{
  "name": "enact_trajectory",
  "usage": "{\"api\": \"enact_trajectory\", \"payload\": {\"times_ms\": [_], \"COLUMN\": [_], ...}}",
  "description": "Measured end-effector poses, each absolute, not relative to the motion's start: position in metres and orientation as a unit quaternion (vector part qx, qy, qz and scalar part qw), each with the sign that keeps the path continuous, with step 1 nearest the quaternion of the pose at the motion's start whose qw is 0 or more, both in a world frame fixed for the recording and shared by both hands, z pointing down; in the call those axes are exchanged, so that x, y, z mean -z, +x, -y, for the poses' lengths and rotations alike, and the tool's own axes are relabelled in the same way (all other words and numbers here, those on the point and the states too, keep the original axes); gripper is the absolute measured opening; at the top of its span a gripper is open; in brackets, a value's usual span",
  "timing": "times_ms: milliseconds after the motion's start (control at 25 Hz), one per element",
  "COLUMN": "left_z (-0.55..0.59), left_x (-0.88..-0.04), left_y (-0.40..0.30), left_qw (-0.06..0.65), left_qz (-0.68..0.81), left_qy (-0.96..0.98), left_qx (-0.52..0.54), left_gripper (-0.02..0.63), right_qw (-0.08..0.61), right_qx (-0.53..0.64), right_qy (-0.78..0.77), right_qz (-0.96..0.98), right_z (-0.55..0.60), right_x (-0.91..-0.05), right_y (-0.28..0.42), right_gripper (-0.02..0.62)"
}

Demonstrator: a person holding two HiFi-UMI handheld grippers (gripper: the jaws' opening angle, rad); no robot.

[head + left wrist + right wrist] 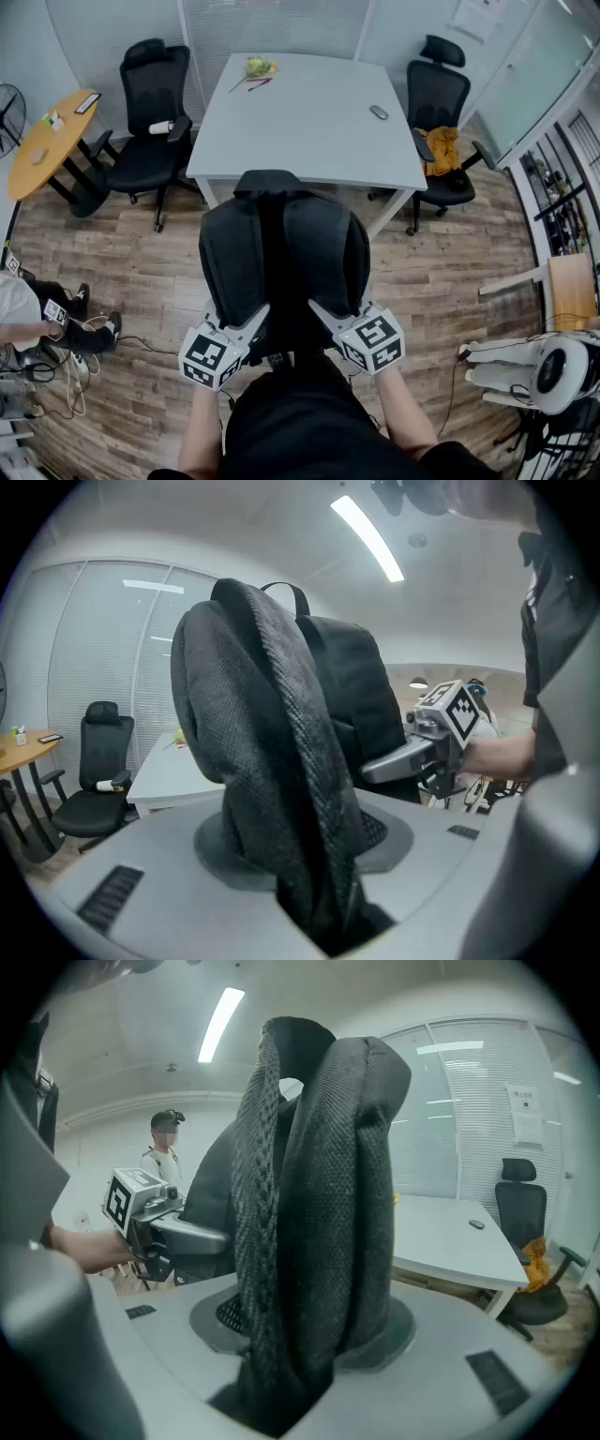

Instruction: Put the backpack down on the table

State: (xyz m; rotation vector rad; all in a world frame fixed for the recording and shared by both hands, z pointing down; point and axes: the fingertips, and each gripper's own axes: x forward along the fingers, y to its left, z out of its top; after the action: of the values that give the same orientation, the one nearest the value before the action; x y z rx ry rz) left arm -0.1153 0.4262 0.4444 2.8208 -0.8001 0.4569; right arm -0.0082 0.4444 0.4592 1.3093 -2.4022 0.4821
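A black backpack (281, 253) hangs in the air in front of me, short of the white table (309, 122). My left gripper (239, 328) is shut on its left shoulder strap (281, 789), which runs up between the jaws. My right gripper (330, 319) is shut on the right shoulder strap (309, 1241) in the same way. The backpack's body (352, 705) shows behind the strap, with the right gripper (412, 757) beside it. The left gripper (173, 1232) appears at the left of the right gripper view.
On the table lie a yellow-green thing (259, 67) with pens at the back and a small grey object (379, 112) at the right. Black office chairs (150, 131) (439, 122) flank the table. A round wooden table (47, 141) stands left. A person (164, 1152) stands behind.
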Motion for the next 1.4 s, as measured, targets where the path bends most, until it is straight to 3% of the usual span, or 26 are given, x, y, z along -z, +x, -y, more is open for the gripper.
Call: {"api": "enact_trajectory", "payload": {"times_ms": [640,1400], "left_z": [-0.437,-0.353], "left_x": [-0.445,-0.455], "left_y": [-0.136,-0.100], "left_qw": [0.099,0.123], "left_qz": [0.279,0.283], "left_qy": [0.944,0.938], "left_qx": [-0.144,-0.160], "left_gripper": [0.170,0.170], "right_qw": [0.192,0.192], "right_qx": [-0.170,-0.203], "right_qy": [0.450,0.438], "right_qz": [0.855,0.854], "right_z": [-0.453,-0.369], "right_x": [-0.459,-0.472], "right_y": [-0.028,0.009], "right_gripper": [0.206,0.216]}}
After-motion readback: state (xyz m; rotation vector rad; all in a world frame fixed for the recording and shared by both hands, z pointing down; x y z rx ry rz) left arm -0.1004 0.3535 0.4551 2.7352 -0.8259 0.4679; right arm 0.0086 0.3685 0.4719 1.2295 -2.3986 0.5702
